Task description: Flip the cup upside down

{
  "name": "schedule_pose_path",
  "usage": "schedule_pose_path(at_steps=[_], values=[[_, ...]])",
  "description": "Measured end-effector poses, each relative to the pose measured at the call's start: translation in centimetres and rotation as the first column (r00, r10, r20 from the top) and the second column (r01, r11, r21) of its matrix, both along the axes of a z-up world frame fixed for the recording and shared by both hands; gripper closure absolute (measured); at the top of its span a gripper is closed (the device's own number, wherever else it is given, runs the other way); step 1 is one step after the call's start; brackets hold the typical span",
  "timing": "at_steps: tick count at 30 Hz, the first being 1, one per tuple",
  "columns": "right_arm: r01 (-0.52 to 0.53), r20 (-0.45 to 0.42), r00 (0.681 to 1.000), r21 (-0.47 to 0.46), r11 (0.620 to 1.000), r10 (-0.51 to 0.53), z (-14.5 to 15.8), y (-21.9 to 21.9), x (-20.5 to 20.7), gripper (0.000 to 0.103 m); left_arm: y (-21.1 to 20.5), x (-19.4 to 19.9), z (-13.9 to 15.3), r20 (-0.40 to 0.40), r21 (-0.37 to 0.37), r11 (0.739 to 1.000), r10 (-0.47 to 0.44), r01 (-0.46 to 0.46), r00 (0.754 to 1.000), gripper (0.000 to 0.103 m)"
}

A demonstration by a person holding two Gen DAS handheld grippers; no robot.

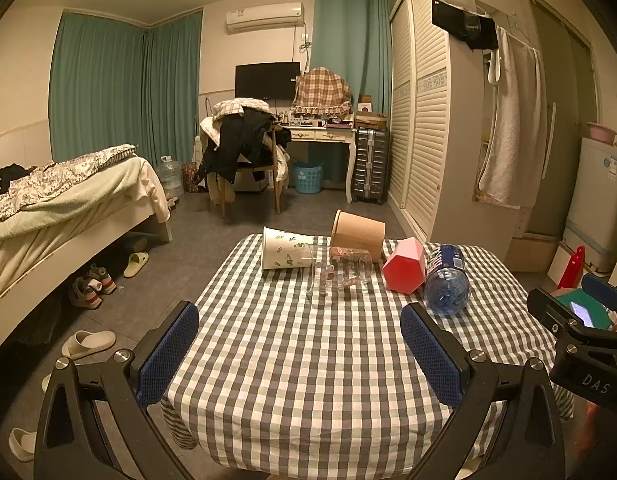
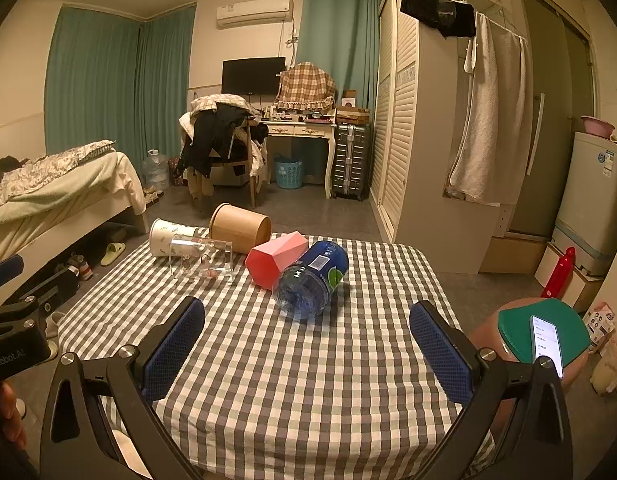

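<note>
Several cups lie on their sides at the far end of the checked table [image 1: 308, 360]: a white paper cup with a leaf print [image 1: 284, 254] [image 2: 168, 237], a clear glass [image 1: 340, 270] [image 2: 202, 260], a tan cup [image 1: 358, 234] [image 2: 240, 227], a red hexagonal cup [image 1: 404, 270] [image 2: 274, 258] and a blue plastic bottle [image 1: 446, 280] [image 2: 312, 280]. My left gripper [image 1: 300, 354] is open above the near part of the table, well short of the cups. My right gripper [image 2: 308, 354] is open too, nothing between its fingers, with the bottle straight ahead.
A bed [image 1: 60, 200] stands to the left with shoes under it. A wardrobe [image 1: 424, 120] and a small fridge [image 2: 592, 200] stand to the right. A green pad with a phone [image 2: 546, 340] sits beside the table's right edge. A chair heaped with clothes [image 1: 244, 148] is beyond.
</note>
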State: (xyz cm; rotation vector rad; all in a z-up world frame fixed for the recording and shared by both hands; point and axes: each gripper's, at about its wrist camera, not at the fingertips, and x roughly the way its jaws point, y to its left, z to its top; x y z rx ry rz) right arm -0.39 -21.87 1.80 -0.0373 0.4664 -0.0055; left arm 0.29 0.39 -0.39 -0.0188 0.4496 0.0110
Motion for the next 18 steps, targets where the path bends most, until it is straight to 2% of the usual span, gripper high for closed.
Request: schedule_pose_path(at_steps=[18], values=[[0.0,0.0,1.0,-0.003,1.0,0.0,-0.01,0.1,0.06,0.0,0.11,-0.13,-0.28,0.0,-0.002,1.0,0.002,-0.002,1.0,0.0]])
